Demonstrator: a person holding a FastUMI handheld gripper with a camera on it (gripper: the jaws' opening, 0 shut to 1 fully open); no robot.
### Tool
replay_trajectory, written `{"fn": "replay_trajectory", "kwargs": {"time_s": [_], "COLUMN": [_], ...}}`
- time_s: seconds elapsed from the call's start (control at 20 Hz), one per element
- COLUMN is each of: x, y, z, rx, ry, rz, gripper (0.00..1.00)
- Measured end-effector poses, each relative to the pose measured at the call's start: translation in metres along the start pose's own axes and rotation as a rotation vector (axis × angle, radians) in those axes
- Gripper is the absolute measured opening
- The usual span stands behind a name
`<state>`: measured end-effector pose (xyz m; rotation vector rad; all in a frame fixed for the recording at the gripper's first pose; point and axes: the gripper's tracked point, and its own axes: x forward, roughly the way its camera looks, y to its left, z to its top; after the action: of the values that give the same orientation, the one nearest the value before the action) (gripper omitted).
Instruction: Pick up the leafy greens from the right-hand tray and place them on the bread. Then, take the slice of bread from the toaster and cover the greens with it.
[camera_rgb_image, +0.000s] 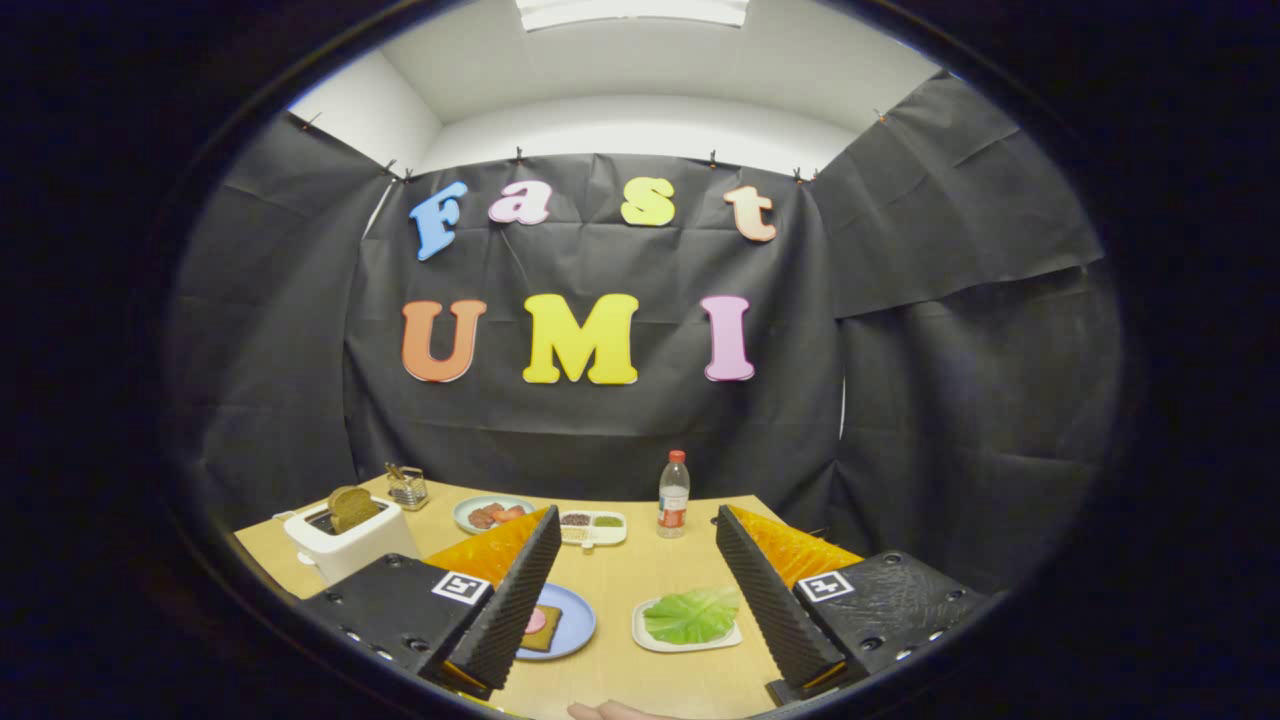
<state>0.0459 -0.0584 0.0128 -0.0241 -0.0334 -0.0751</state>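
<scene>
A clear plastic bottle (674, 494) with a red cap stood upright near the far edge of the wooden surface (640, 590). Just beside it lay a small divided dish (592, 527) holding dark, pale and green contents. A round plate (492, 514) of reddish pieces sat nearby. A small wire holder (406, 486) stood at the far corner.

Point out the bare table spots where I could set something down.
Bare wood runs between the open tongs, from the blue plate and the greens tray back to the condiment tray and bottle. The far row, toaster to the bottle, is crowded.
</scene>
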Motion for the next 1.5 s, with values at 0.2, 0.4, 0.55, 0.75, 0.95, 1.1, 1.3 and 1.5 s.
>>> {"fn": "replay_trajectory", "kwargs": {"time_s": [0.2, 0.4, 0.55, 0.75, 0.95, 1.1, 1.3, 1.5], "x": [0.035, 0.08, 0.115, 0.156, 0.186, 0.202, 0.214, 0.218], "y": [-0.032, -0.059, -0.071, -0.089, -0.097, -0.103, -0.111, -0.108], "z": [-0.014, -0.044, -0.072, -0.132, -0.191, -0.222, -0.261, -0.281], "rx": [0.002, 0.005, 0.0, -0.011, -0.002, 0.009, 0.024, 0.066], "ry": [0.046, 0.136, 0.204, 0.367, 0.525, 0.606, 0.724, 0.791], "rz": [-0.043, -0.068, -0.061, -0.071, -0.053, -0.057, -0.074, -0.068], "gripper": [0.95, 0.96, 0.95, 0.96, 0.96, 0.96, 0.96, 0.96]}}
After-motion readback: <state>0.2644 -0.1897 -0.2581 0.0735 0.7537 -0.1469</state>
